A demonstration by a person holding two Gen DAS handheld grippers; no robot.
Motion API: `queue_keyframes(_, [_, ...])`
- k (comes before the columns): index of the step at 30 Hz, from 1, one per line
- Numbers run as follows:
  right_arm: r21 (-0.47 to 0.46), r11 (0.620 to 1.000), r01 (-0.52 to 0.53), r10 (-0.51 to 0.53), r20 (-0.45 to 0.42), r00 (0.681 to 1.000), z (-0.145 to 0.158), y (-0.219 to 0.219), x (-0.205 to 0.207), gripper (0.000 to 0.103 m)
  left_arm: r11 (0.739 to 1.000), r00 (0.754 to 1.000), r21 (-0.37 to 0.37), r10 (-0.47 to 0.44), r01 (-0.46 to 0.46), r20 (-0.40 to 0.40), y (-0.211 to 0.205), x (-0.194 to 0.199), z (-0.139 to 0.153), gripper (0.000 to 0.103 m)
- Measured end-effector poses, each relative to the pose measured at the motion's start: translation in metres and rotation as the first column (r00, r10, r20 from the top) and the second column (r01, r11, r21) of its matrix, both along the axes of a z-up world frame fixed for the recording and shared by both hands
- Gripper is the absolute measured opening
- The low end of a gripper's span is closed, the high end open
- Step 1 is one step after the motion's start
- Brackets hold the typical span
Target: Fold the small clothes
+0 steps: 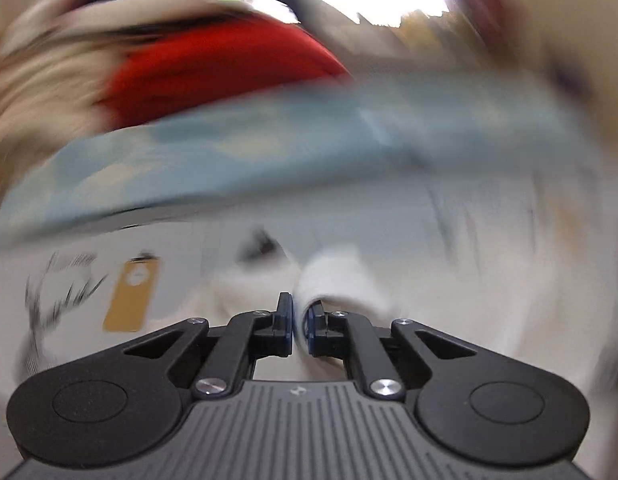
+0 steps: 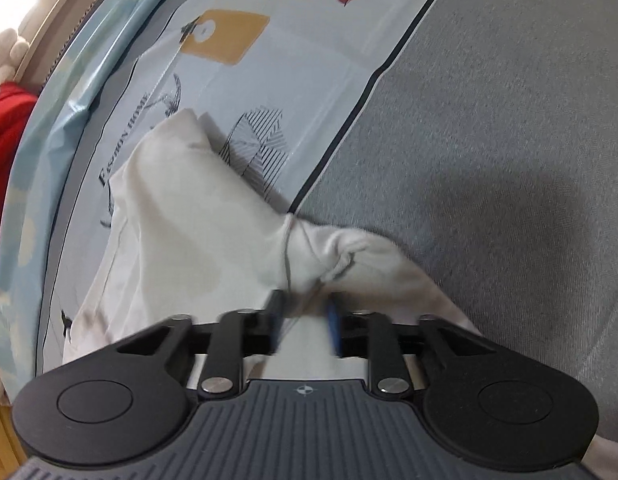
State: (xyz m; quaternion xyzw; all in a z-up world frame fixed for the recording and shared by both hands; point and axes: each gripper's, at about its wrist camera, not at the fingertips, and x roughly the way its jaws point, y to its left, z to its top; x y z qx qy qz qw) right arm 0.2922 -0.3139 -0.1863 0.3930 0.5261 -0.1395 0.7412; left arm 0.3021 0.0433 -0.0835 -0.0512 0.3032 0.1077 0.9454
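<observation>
ok, left hand-held gripper (image 1: 301, 322) pinches white garment (image 2: 197, 216) narrowly. right hand-held gripper (image 2: 305, 322), jaws apart around a fold at 12 o'clock, could drop it.

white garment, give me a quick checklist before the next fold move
1. Left gripper shut on the white garment: ok, cloth sits pinched between nearly closed fingers.
2. Right gripper gripping the white garment: cannot tell, fingers apart and blurred, cloth between them.
3. Garment flat: not ok, it is bunched and wrinkled.
4. Garment wholly on the printed sheet: not ok, part lies over the grey fabric.
5. Left view sharp enough to judge: not ok, heavy blur.
6. Red cloth away from the garment: ok.
</observation>
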Motion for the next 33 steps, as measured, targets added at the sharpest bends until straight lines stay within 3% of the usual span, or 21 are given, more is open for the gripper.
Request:
queue_keyframes(1, [-0.002, 1.0, 0.008, -0.008, 0.004, 1.0, 0.0, -0.003, 0.0, 0.002, 0.985, 0.993, -0.141, 0.105, -0.096, 0.061, 0.021, -0.01, 0.012, 0.017])
queue_keyframes(3, [0.025, 0.999, 0.03, -0.031, 0.011, 0.999, -0.003, -0.007, 0.0, 0.002, 0.926, 0.966, -0.304, 0.252, -0.224, 0.057, 0.051, -0.026, 0.016, 0.027])
queue_keyframes(5, [0.022, 0.999, 0.047, -0.047, 0.0, 0.999, -0.004, -0.011, -0.001, 0.002, 0.885, 0.94, -0.333, 0.339, -0.325, -0.016, 0.07, -0.03, 0.007, 0.028])
queue_keyframes(9, [0.024, 0.997, 0.08, -0.08, -0.008, 0.997, -0.004, -0.015, -0.001, 0.002, 0.744, 0.9, -0.508, 0.384, -0.434, -0.205, 0.111, -0.028, -0.023, 0.028])
queue_keyframes(14, [0.029, 0.995, 0.098, -0.097, -0.013, 0.995, -0.003, -0.018, -0.003, 0.002, 0.684, 0.858, -0.519, 0.42, -0.513, -0.294, 0.133, -0.028, -0.04, 0.028])
queue_keyframes(19, [0.031, 0.995, 0.093, -0.093, -0.014, 0.996, -0.004, -0.019, 0.002, 0.002, 0.666, 0.819, -0.477, 0.472, -0.574, -0.327, 0.148, -0.03, -0.053, 0.028])
queue_keyframes(26, [0.034, 0.996, 0.087, -0.086, -0.018, 0.996, -0.005, -0.02, 0.004, 0.002, 0.691, 0.809, -0.426, 0.449, -0.584, -0.38, 0.149, -0.022, -0.068, 0.029])
queue_keyframes(28, [0.032, 0.996, 0.083, -0.083, -0.018, 0.996, -0.005, -0.02, 0.004, 0.002, 0.719, 0.823, -0.411, 0.432, -0.561, -0.368, 0.144, -0.02, -0.067, 0.009])
queue_keyframes(31, [0.038, 0.995, 0.092, -0.092, -0.018, 0.996, -0.003, -0.021, 0.003, 0.002, 0.789, 0.863, -0.36, 0.407, -0.498, -0.3, 0.131, -0.015, -0.05, 0.008])
queue_keyframes(33, [0.05, 0.993, 0.11, -0.11, -0.016, 0.994, 0.0, -0.024, 0.002, 0.002, 0.823, 0.906, -0.385, 0.345, -0.418, -0.245, 0.123, -0.011, -0.035, 0.008])
